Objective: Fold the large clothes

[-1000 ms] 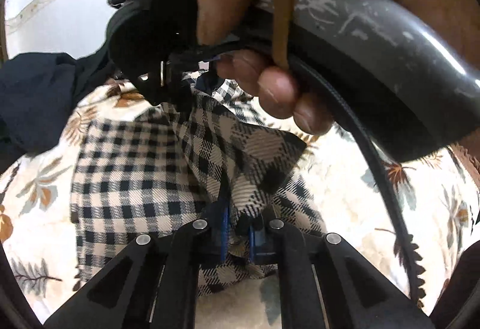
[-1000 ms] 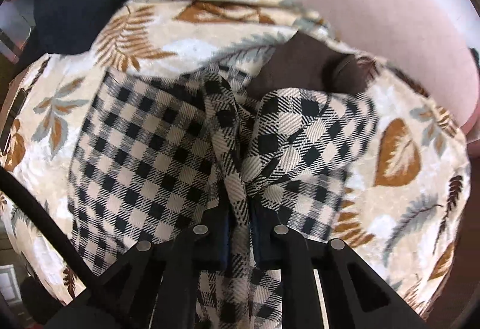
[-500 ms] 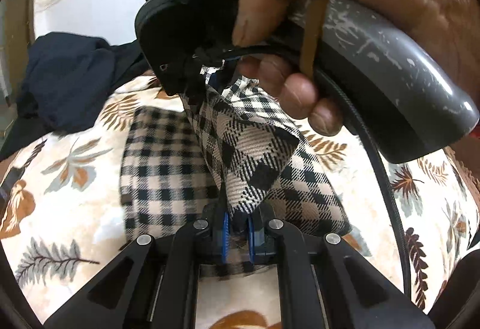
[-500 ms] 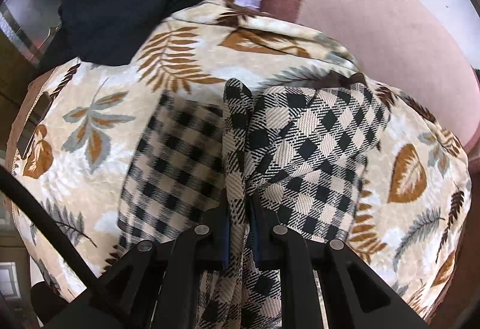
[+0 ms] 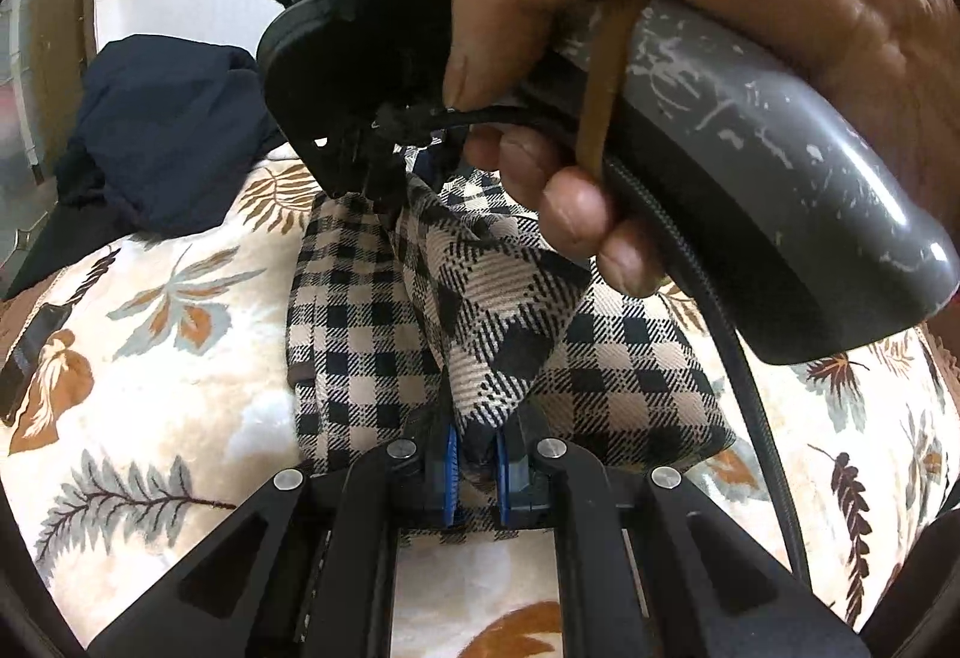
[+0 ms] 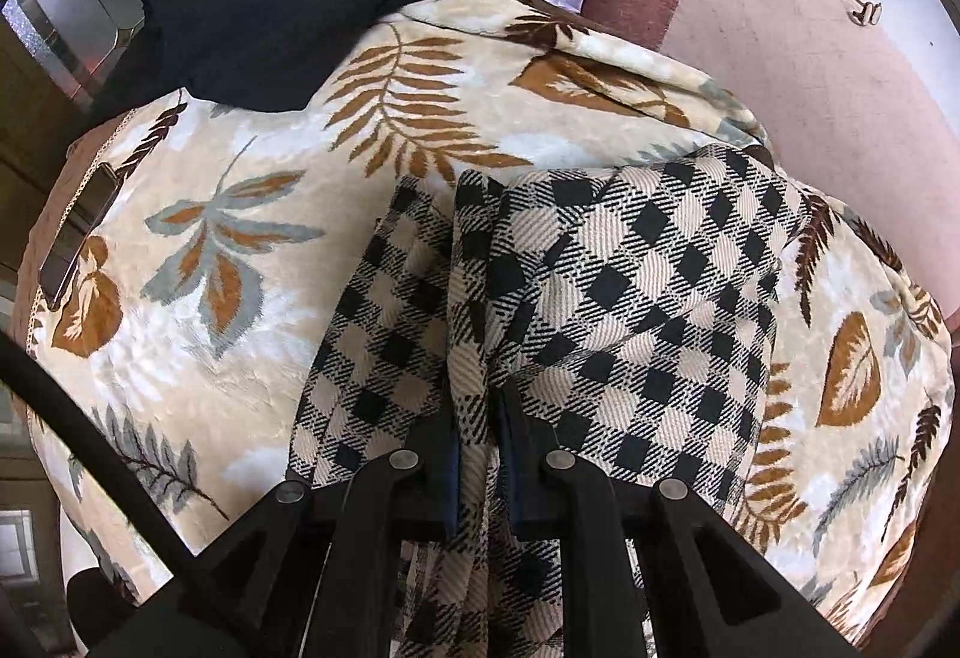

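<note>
1. Left wrist view: bare leaf-print blanket (image 5: 180, 358) lies open left of the checked garment (image 5: 360, 334); a dark cloth heap (image 5: 162, 130) sits at the far edge.
2. One black-and-beige checked garment, folded in layers on the blanket.
3. Two grippers: left gripper (image 5: 477, 469) pinches a raised fold; right gripper (image 6: 483, 469) clamps another fold, a hand (image 5: 690, 28) gripping its handle.

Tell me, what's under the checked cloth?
The checked cloth lies on a leaf-print blanket that shows all around it. Both the left gripper and right gripper pinch the cloth. Whatever lies directly beneath it is covered.
</note>
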The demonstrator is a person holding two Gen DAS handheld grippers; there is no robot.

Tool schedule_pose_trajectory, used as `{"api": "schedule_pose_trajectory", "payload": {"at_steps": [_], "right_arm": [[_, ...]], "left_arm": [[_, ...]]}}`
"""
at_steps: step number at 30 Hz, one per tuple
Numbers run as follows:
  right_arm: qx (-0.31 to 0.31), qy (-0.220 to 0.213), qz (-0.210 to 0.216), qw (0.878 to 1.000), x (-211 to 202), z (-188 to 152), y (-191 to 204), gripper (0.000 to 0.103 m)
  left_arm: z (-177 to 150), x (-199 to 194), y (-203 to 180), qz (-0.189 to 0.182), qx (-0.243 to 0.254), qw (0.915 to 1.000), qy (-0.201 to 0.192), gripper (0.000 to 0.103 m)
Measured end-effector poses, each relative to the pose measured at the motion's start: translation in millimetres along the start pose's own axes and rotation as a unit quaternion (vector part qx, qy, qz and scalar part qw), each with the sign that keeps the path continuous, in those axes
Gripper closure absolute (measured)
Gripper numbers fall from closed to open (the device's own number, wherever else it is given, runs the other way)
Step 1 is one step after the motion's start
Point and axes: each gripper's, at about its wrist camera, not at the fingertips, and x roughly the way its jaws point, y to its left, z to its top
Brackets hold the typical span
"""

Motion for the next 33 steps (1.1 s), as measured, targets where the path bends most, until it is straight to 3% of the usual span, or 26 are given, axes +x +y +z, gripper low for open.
{"api": "schedule_pose_trajectory", "payload": {"at_steps": [9,15,21,29,33], "right_arm": [[-0.009,0.013,0.004,1.0,18.9,4.3,15.9,0.091],[-0.012,0.022,0.006,1.0,33.2,6.1,22.1,0.091],[0.005,0.02,0.022,1.0,34.1,7.0,17.6,0.091],[0.011,0.016,0.021,1.0,34.2,9.6,27.7,0.091],[0.016,0.015,0.022,1.0,36.6,10.1,29.9,0.091]], "left_arm": [[-4.9,7.9,6.9,0.022,0.002,0.9996,0.02,0.094],[-6.3,2.5,24.1,0.003,-0.006,0.999,0.045,0.091],[-8.4,-11.3,63.9,-0.024,-0.058,0.9961,0.063,0.069],[-3.8,-20.1,122.9,-0.059,-0.134,0.9852,0.089,0.069],[-0.5,-27.2,156.2,-0.05,-0.188,0.978,0.074,0.069]]}}
